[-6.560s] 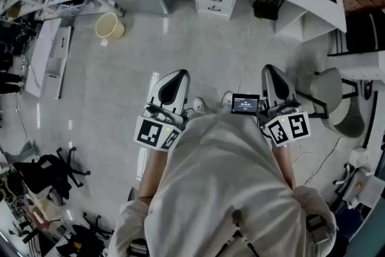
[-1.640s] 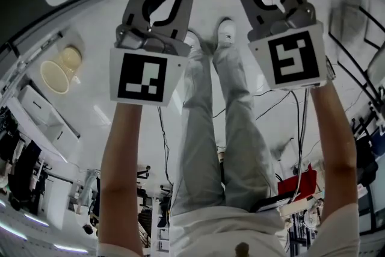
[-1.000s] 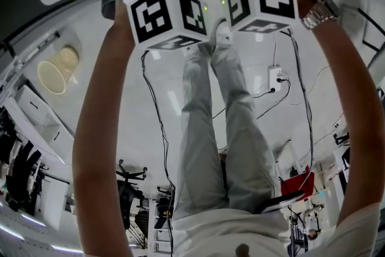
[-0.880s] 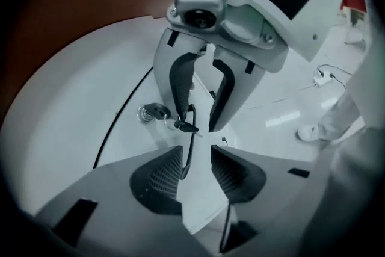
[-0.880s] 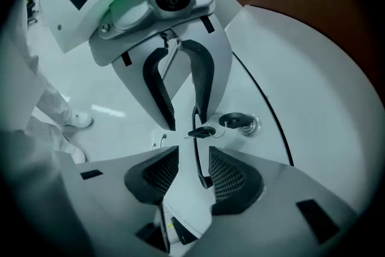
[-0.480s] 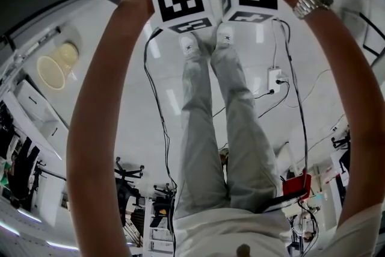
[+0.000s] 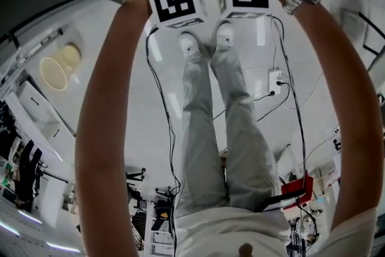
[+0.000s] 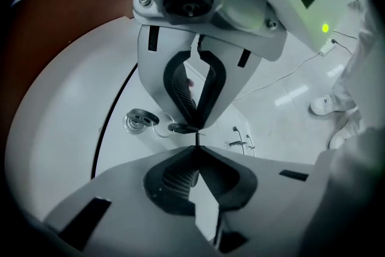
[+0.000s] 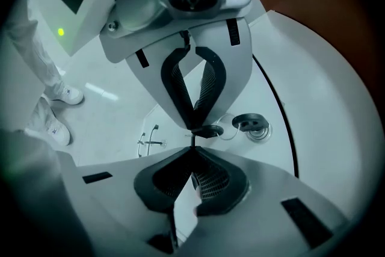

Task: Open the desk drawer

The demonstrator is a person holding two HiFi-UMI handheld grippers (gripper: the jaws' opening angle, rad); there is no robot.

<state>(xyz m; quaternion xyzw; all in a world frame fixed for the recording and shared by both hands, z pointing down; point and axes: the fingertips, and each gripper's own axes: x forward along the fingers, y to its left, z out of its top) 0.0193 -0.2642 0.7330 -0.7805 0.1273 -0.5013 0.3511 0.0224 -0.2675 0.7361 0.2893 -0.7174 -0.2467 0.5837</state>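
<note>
Missing from every view, the desk drawer cannot be placed relative to either claw. Only the white counter (image 8: 60, 117), with a round cable grommet (image 8: 139, 120), shows behind the claw tips. The left claw (image 8: 196, 150) and right claw (image 9: 192, 152) face each other nose to nose, tips almost meeting. Each is closing to a pinch with nothing between its jaws. That mirrored pose suggests a setup gesture rather than a grasp, so opening has likely not begun. Below the claws, the person's legs (image 7: 198, 129) and shoes (image 7: 191, 45) stand on the floor (image 7: 120, 117).
</note>
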